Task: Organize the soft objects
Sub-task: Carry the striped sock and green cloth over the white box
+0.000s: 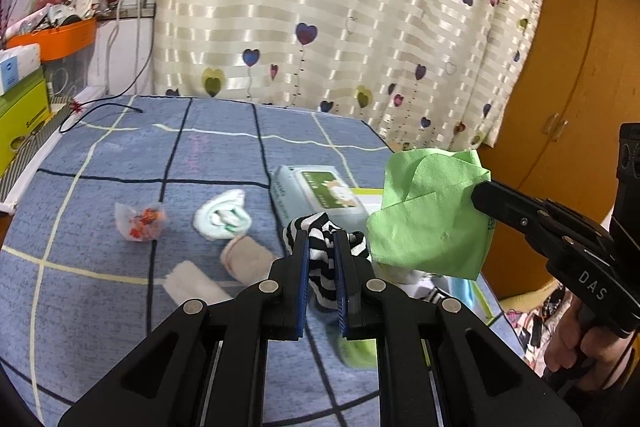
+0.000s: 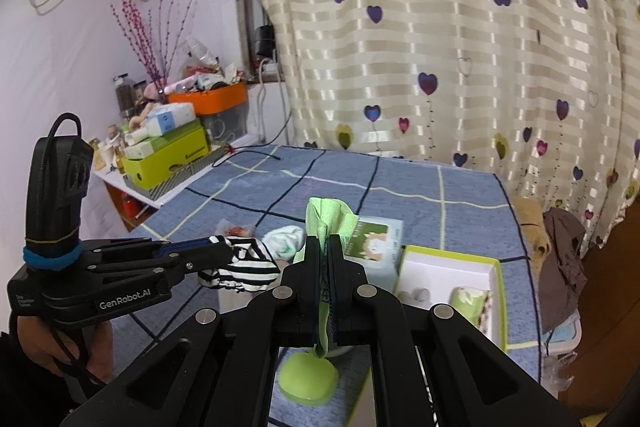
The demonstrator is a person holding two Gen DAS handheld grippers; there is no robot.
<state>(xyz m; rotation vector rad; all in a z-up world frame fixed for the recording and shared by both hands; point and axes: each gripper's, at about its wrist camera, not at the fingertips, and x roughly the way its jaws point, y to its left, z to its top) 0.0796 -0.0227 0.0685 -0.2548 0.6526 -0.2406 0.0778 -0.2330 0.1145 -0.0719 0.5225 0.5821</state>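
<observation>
The left gripper (image 1: pixel 322 239) is black with blue pads, and the sock (image 1: pixel 320 227) between them is striped black and white. The right gripper (image 2: pixel 329 243) is black; the cloth (image 1: pixel 428 215) in it is plain light green. The bed cover (image 1: pixel 120 155) is blue-grey, crossed by a grid of black and pale yellow lines. On it lie a white sock (image 1: pixel 222 215) with green markings, a beige sock (image 1: pixel 248 259), a clear wrapper (image 1: pixel 140 223) with orange contents, and a pale wipes pack (image 1: pixel 316 195) with a green label. The box (image 2: pixel 496 291) is white inside with a yellow-green rim. The curtain (image 1: pixel 340 7) is cream-striped, printed with purple, pink and yellow hearts. The bin (image 2: pixel 212 99) is orange.
</observation>
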